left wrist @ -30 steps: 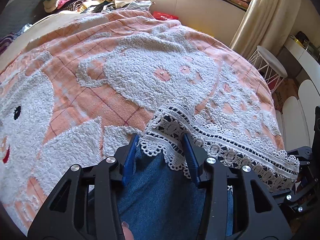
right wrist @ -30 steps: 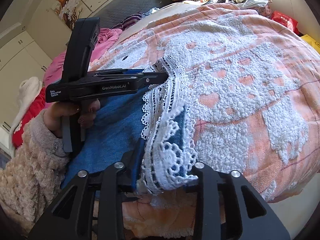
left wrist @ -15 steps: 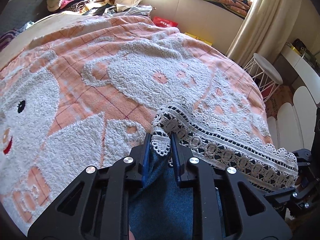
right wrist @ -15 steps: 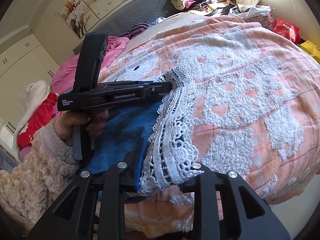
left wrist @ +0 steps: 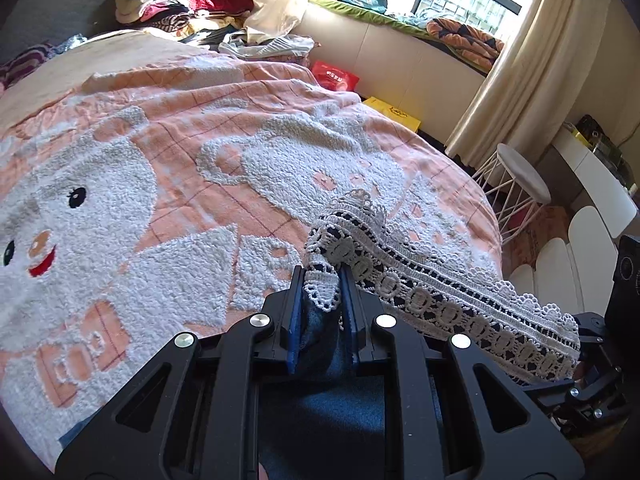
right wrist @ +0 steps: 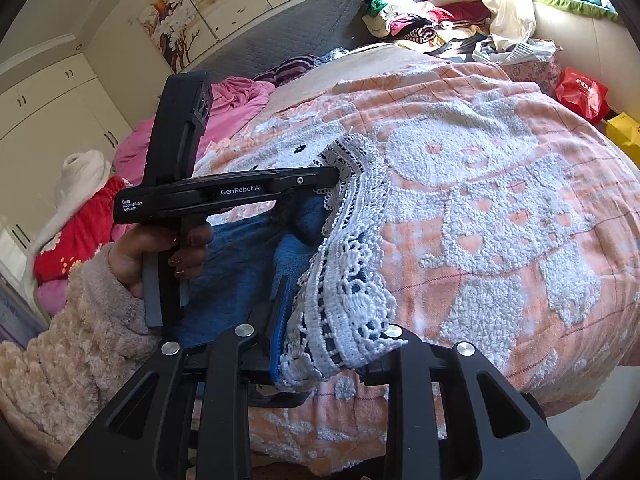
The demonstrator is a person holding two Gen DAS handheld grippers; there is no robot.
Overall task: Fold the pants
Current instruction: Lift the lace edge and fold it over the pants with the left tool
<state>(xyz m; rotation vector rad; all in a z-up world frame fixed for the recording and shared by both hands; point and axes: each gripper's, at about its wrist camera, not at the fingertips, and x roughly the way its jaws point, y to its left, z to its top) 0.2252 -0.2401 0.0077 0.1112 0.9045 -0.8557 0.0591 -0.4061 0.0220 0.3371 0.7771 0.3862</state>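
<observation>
The pants are blue denim [left wrist: 328,400] with a wide white lace hem [left wrist: 440,304], and the hem stretches between my two grippers above the orange bedspread [left wrist: 160,160]. My left gripper [left wrist: 322,280] is shut on one end of the lace, with denim bunched between its blue pads. In the right wrist view, my right gripper [right wrist: 332,328] is shut on the other end of the lace hem [right wrist: 352,272], which hides one of its fingers. The left gripper [right wrist: 332,172] shows there from the side, held by a hand [right wrist: 160,248] in a fluffy sleeve.
The bed's orange spread carries white terry cartoon figures. A heap of clothes [left wrist: 180,4] lies at its far end. A red bag [left wrist: 334,76], a yellow bag [left wrist: 394,114] and a white wire stool [left wrist: 520,176] stand on the floor beside the bed. A pink duvet [right wrist: 240,96] lies at the left.
The left gripper's jaws closed onto the lace hem. Both grippers rose, lifting the hem off the bedspread and pulling it more taut between them.
</observation>
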